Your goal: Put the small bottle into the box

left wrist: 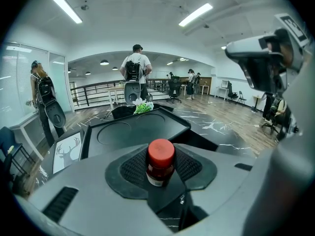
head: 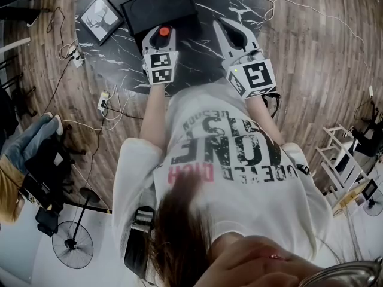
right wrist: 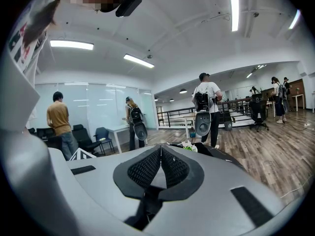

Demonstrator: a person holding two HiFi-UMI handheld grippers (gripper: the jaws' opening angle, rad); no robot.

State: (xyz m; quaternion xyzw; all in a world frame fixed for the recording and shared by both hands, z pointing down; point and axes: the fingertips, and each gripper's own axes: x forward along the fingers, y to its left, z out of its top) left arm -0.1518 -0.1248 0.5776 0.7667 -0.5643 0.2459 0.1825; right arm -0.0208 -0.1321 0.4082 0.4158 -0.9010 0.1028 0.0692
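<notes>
Nearest me, my left gripper (left wrist: 160,171) is clamped on the small bottle (left wrist: 160,157), red cap up, just short of the black box (left wrist: 123,134). My right gripper (right wrist: 160,163) is closed on nothing. I judge this mid-carry: next, reach over the box, lower, release.

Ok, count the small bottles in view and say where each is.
1. The small bottle, red-capped, is gripped in the left tongs, near the box. Others may be hidden.

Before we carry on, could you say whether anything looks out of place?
Nothing stands out: the small dark bottle with a red cap sits squarely in the left hand-held gripper, cap on, and the black rectangular box lies flat ahead.
</notes>
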